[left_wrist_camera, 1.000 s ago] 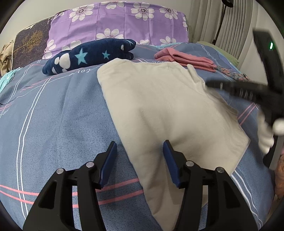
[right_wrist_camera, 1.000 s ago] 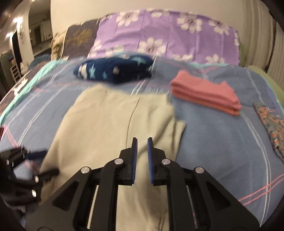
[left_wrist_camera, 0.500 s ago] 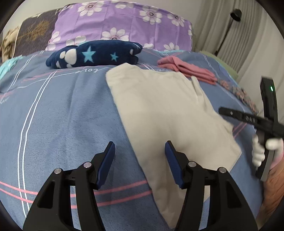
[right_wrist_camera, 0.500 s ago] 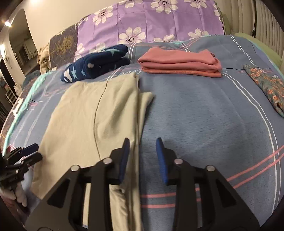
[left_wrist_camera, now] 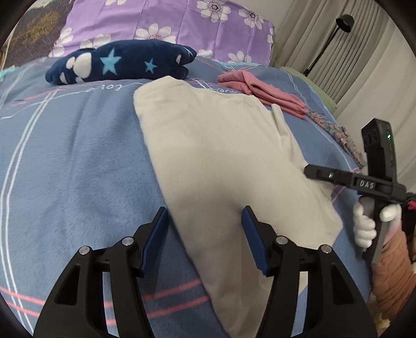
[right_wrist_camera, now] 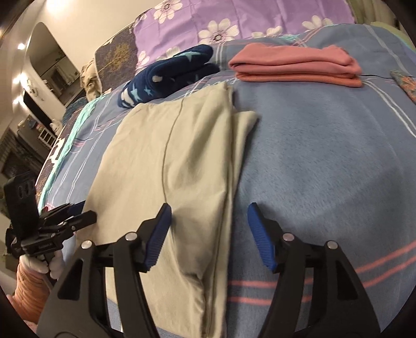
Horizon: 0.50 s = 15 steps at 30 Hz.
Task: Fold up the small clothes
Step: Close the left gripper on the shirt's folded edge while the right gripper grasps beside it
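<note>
A beige garment (left_wrist_camera: 221, 161) lies flat on the blue bed cover, folded lengthwise; it also shows in the right wrist view (right_wrist_camera: 169, 161). My left gripper (left_wrist_camera: 205, 228) is open and empty, its jaws straddling the garment's near left edge. My right gripper (right_wrist_camera: 209, 228) is open and empty, its jaws straddling the garment's near right edge. The right gripper also appears at the right in the left wrist view (left_wrist_camera: 312, 173), and the left gripper at the lower left in the right wrist view (right_wrist_camera: 78, 218).
A folded pink garment (right_wrist_camera: 296, 65) and a navy star-patterned fleece (right_wrist_camera: 166, 75) lie at the back of the bed. A floral cloth (right_wrist_camera: 405, 83) lies at the far right. Purple flowered pillows (left_wrist_camera: 169, 23) stand behind. A floor lamp (left_wrist_camera: 343, 23) stands by the curtains.
My right gripper has opened from nearly shut to wide and shifted right to the garment's right edge. My left gripper stayed open and moved slightly closer over the left edge.
</note>
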Tool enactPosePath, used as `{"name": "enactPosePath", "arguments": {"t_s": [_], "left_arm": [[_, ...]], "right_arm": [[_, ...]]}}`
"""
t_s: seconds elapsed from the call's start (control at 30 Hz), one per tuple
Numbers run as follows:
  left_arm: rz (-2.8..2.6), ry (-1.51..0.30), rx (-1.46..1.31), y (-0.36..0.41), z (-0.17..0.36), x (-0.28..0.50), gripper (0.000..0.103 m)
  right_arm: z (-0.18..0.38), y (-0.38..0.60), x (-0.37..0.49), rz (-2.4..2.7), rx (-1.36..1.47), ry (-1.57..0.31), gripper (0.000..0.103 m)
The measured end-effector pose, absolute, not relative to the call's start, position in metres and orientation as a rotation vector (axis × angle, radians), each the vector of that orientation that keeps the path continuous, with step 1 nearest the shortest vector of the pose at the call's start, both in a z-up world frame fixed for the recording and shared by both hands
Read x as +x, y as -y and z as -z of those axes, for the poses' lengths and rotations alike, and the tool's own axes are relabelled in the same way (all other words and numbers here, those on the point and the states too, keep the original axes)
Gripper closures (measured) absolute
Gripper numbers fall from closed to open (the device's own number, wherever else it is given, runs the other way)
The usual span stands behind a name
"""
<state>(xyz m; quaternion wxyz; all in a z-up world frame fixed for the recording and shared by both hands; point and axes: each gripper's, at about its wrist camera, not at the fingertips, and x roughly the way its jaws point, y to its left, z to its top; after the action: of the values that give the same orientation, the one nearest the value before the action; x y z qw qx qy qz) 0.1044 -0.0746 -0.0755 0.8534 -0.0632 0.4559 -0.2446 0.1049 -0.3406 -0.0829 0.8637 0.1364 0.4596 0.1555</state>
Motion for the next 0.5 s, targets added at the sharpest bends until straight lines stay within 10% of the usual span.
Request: {"name": "enactPosePath", "arguments": {"t_s": [0.5], "left_arm": [[0.532,-0.981,-0.123,0.089,0.078,0.149,0.043]], "right_arm": [[0.087,0.315,0.163,-0.409,0.195,-0.977,0.04]]}}
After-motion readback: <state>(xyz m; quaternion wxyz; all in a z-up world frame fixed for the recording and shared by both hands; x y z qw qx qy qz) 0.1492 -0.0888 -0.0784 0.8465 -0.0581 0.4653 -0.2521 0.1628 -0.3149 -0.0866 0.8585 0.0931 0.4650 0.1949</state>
